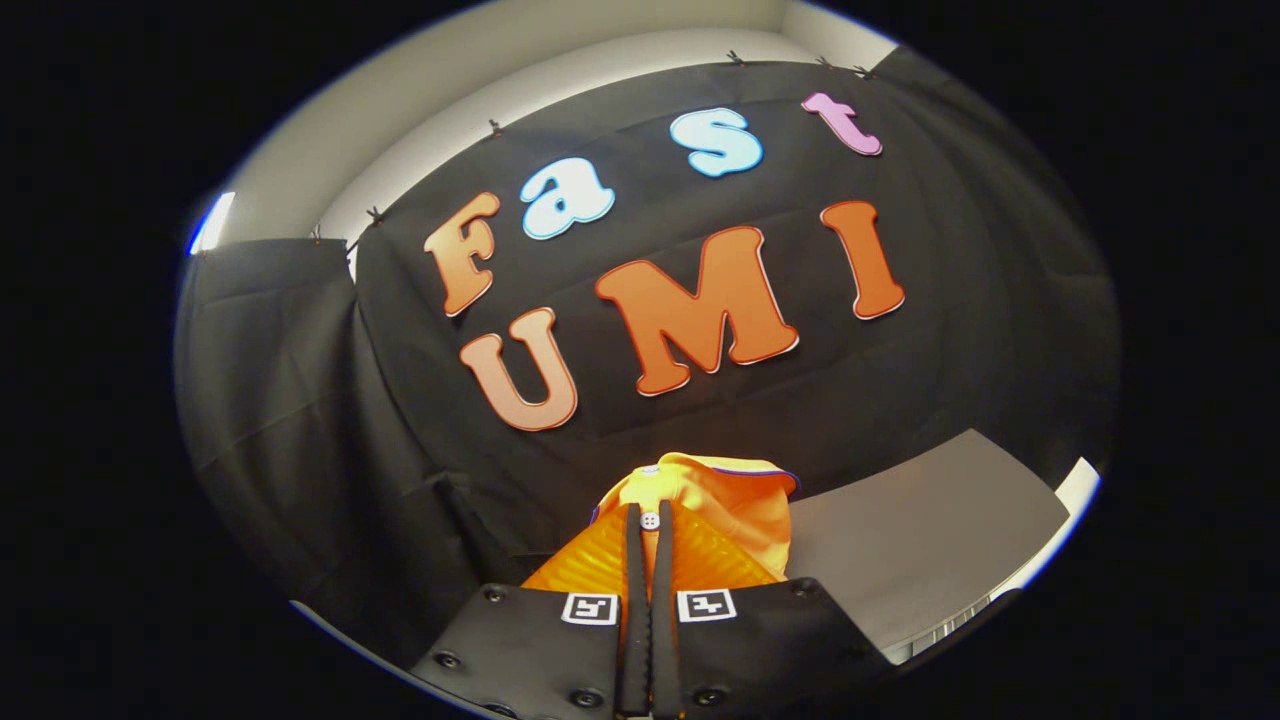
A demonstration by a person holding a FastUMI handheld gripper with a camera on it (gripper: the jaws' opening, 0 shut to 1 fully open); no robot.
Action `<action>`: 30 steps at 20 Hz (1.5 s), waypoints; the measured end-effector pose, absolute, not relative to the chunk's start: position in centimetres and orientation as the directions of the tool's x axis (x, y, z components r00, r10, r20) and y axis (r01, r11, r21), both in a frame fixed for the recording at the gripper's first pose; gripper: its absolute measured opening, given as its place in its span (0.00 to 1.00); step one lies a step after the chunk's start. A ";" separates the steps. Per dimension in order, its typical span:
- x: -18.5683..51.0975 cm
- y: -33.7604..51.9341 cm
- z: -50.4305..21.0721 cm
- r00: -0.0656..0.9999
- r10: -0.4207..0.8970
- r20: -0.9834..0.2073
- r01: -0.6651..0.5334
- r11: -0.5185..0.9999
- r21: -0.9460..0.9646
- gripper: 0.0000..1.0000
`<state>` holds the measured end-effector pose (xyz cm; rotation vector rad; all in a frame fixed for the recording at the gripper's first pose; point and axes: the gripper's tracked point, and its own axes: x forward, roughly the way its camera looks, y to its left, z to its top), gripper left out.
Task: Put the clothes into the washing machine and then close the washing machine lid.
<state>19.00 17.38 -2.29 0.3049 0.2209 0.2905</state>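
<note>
An orange garment (735,500) with a white button (650,520) and a thin dark trim bunches up just ahead of my fingertips. My gripper (648,515) is shut on its fabric, both fingers pressed together with the cloth pinched between them near the button. The garment hangs lifted in front of the black booth wall. Beyond it to the right lies a flat grey surface (930,530) with a white rim (1075,490), possibly the washing machine's top; I cannot tell for sure.
Black cloth (300,400) drapes the booth wall behind and to the left. White wall and ceiling (420,110) show above the cloth.
</note>
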 end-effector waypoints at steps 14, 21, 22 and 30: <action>21.3 34.3 -12.1 0.795 0.538 -0.281 -0.425 0.824 0.375 0.08; 25.5 37.8 -25.8 0.715 0.525 -0.462 -0.402 0.849 0.342 0.09; 25.5 37.7 -27.7 0.700 0.515 -0.495 -0.391 0.856 0.338 0.08; 28.0 37.6 -40.1 0.620 0.462 -0.634 -0.333 0.887 0.321 0.09</action>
